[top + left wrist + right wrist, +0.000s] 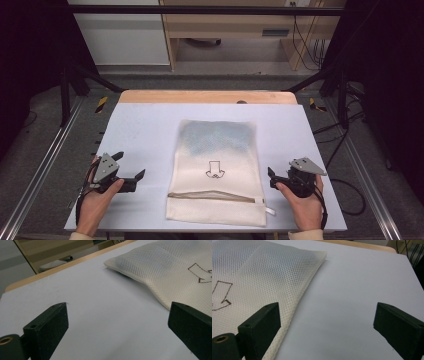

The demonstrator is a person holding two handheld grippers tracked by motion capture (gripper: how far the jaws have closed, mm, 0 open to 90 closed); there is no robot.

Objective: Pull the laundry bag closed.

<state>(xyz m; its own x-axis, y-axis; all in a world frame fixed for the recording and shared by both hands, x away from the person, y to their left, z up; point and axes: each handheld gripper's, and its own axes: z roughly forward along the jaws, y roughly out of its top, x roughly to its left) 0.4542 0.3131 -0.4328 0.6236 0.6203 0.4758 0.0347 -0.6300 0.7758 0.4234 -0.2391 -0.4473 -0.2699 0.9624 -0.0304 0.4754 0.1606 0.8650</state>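
Both tongs, left (131, 169) and right (270, 176), gaping empty, cream mesh bag (215, 167) (arrow-marked) flat between

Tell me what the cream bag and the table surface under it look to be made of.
Bag: cream mesh fabric, probably synthetic; fine holes show in both gripper views. It has a zipper near its front end. Table surface: smooth, matte pale sheet, possibly laminate, over a wooden board.

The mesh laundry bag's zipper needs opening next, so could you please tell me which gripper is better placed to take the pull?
Probably the right gripper: the zipper pull lies at the mesh laundry bag's right end, closer to it. Its jaws stand open.
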